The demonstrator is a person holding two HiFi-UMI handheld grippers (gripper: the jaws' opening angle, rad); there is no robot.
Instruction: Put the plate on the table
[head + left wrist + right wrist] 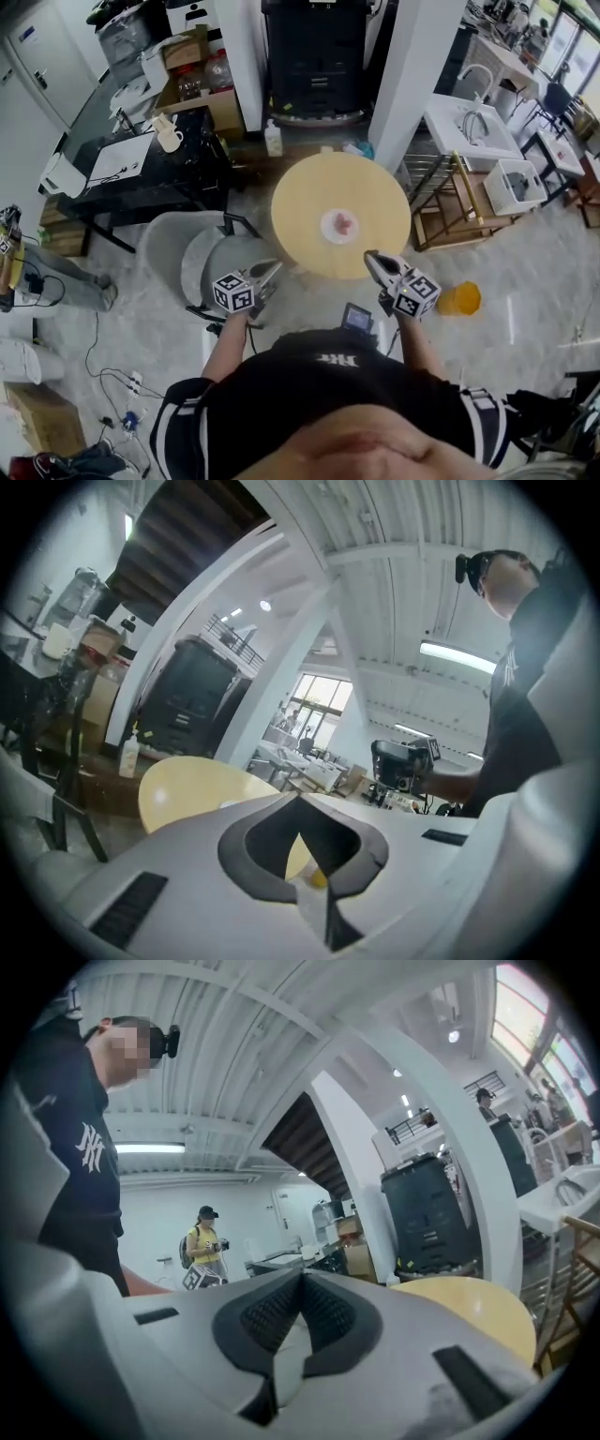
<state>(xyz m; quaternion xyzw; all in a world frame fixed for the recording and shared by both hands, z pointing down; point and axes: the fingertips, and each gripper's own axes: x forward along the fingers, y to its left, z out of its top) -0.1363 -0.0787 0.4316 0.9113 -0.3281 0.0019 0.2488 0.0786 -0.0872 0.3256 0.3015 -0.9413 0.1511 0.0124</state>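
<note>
A small white plate (339, 226) with something pinkish-red on it lies near the middle of the round yellow table (309, 202). Both grippers hang at the table's near edge, apart from the plate. My left gripper (271, 270) is at the near-left rim and my right gripper (372, 259) at the near-right rim; each points toward the table. In the left gripper view the jaws of the left gripper (298, 797) meet at the tips with nothing between them, the table (187, 785) beyond. The right gripper (302, 1275) is likewise shut and empty, the table (469, 1309) to its right.
A grey chair (183, 253) stands against the table's left side. An orange object (459, 298) lies on the floor at the right. A white pillar (412, 66), a wooden rack (450, 211) and a white sink (469, 122) stand behind right. A black desk (141, 173) is at far left.
</note>
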